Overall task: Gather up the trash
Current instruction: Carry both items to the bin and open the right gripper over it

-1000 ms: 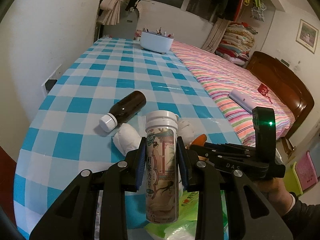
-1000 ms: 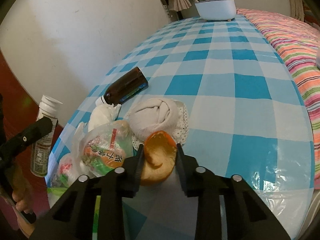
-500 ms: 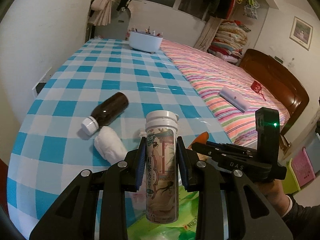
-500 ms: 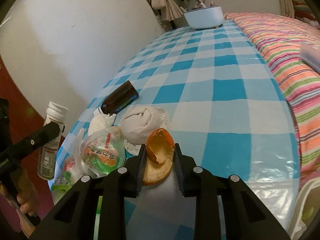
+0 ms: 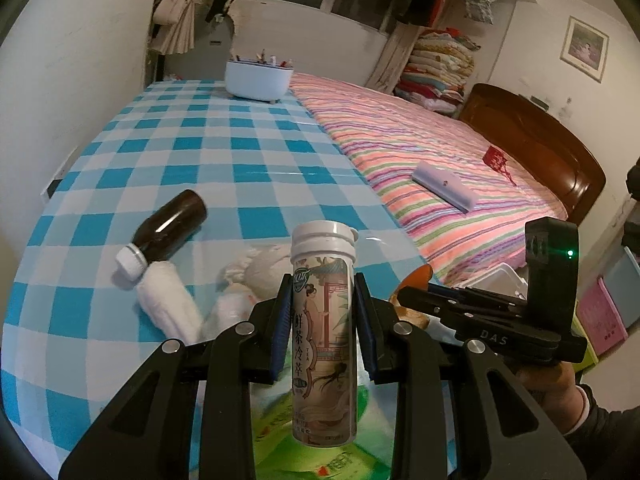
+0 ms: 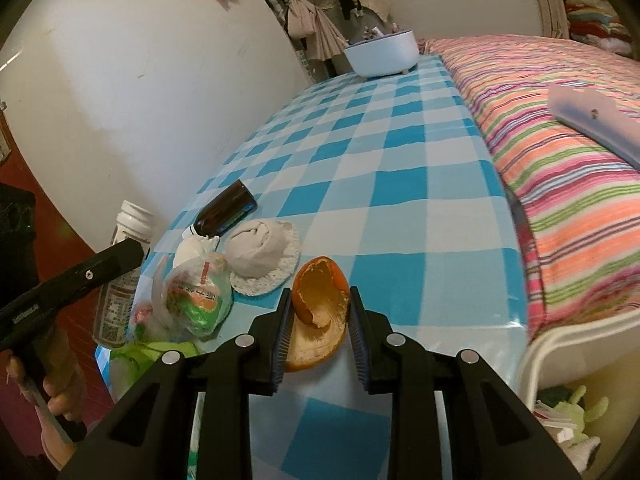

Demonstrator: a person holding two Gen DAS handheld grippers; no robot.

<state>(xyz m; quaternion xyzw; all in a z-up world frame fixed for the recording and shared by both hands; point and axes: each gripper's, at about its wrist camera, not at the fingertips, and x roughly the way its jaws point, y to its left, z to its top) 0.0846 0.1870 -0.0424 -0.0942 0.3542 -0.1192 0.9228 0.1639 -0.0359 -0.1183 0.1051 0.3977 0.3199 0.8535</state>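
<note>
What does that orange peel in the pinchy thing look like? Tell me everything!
The orange peel is a hollowed, cup-shaped piece of rind: bright orange outside, pale yellowish and pithy inside, with a ragged torn edge. It looks like two curved pieces nested, the upper one standing up and open toward the camera. The right hand-held gripper is shut on it, its blue pads pressing both sides. It sits near the checked tablecloth edge; whether it touches the cloth is unclear.

Upright tea tube — hollow orange peel
</note>
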